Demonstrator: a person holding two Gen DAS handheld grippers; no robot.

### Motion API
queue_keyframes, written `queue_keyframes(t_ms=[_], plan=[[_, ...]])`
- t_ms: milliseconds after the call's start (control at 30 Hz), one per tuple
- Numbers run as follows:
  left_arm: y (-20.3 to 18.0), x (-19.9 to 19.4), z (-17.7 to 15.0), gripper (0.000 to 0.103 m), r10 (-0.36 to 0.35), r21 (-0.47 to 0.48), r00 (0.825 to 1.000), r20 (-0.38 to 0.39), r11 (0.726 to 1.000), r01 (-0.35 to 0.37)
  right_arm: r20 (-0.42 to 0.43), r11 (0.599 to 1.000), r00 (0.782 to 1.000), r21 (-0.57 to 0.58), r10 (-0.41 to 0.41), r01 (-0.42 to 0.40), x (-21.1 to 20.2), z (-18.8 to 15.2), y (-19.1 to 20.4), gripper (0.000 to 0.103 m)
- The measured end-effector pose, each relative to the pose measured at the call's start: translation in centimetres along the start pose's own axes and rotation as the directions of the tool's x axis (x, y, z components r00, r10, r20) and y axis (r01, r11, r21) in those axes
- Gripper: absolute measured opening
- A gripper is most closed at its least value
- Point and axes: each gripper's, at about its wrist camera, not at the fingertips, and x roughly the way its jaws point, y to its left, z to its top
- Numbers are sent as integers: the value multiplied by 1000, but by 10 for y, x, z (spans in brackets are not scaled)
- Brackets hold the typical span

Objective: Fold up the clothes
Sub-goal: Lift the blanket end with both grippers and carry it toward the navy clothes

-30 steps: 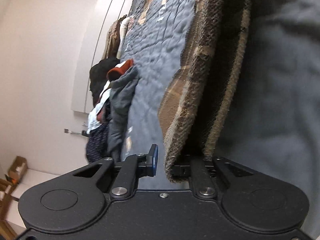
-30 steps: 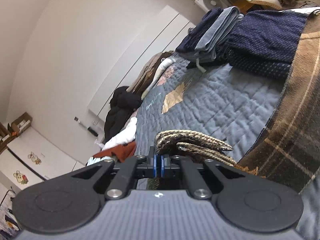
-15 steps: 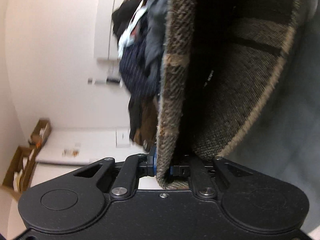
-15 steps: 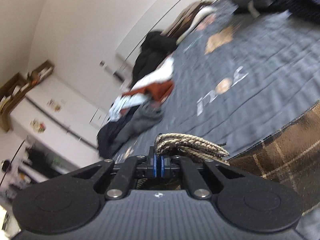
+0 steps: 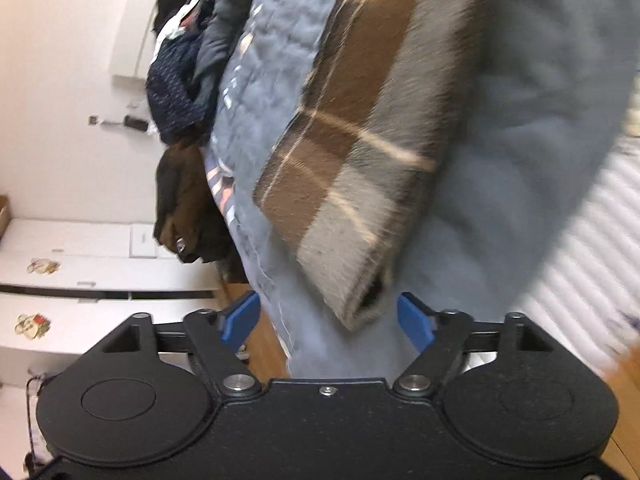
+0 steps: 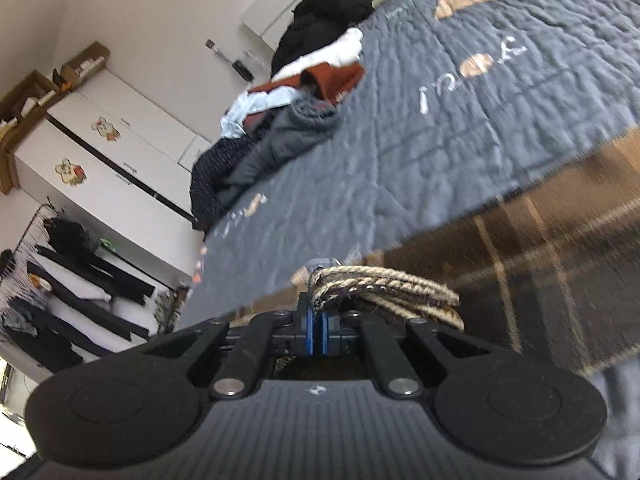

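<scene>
- plaid garment (image 5: 360, 152): doubled over, lying on the grey quilt (image 6: 460, 128).
- left gripper (image 5: 328, 320): jaws wide, empty, at the plaid's corner.
- right gripper (image 6: 316, 326): pinched on bunched plaid edge.
- step, judged: mid-fold; next, lay the held edge flat on the quilt.

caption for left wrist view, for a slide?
Left gripper open, brown plaid garment lying folded on the grey quilt.

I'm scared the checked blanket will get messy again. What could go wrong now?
The left gripper is wide open, so only the right gripper pinches the brown checked cloth. The free side could slip off the grey quilt at the bed's edge. The pinched part is bunched in several layers, so a layer could slide out and undo the fold. The pile of clothes lies nearby on the bed; a swinging corner might snag it.
</scene>
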Motion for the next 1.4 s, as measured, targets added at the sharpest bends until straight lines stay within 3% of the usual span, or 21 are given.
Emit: queue_keyframes(t_ms=[167,300,433,567,633,800,867,900,933,1067,1167,1300,1400], plan=[[24,-61,9,78,-73,-105,995,64,991,80,-32,1000,999,-23,-12,11,-5,-12,-8,4],[4,-104,81,78,-95,-118,967,236,985,126,-46,999,999,-43,-8,6,-4,-18,-10,4],[-17,-147,153,78,-111,-121,909,401,977,173,-51,999,999,-47,15,-18,-5,-17,-9,4],[-38,-189,226,78,-121,-116,823,555,968,220,-52,998,998,-46,37,-39,-6,-14,-9,4],[-59,-177,261,78,-136,-94,807,575,968,231,-60,998,997,-42,39,-42,-5,-13,-10,4],[-92,-152,313,73,-180,-25,794,580,971,238,-70,998,996,-41,47,-50,-3,-12,-12,4],[-100,-142,319,54,-171,-11,818,549,977,212,-75,998,996,-39,50,-53,-3,-11,-13,4],[-105,-136,322,25,-166,-4,830,532,980,199,-78,998,996,-39,52,-55,-3,-10,-14,4],[-104,-128,324,5,-170,-24,842,512,977,211,-81,998,995,-36,53,-57,-3,-9,-14,6],[-92,-123,316,3,-190,-81,832,521,959,270,-95,998,994,-28,51,-54,-6,-7,-14,8],[-93,-124,315,3,-174,-83,827,534,963,256,-108,998,993,-42,38,-43,-12,-2,-11,14],[-96,-128,315,3,-145,-111,824,547,964,243,-135,998,991,-61,24,-32,-26,8,-10,52],[-93,-130,314,3,-133,-134,827,547,961,242,-198,995,979,-77,50,-66,-38,14,-7,57]])
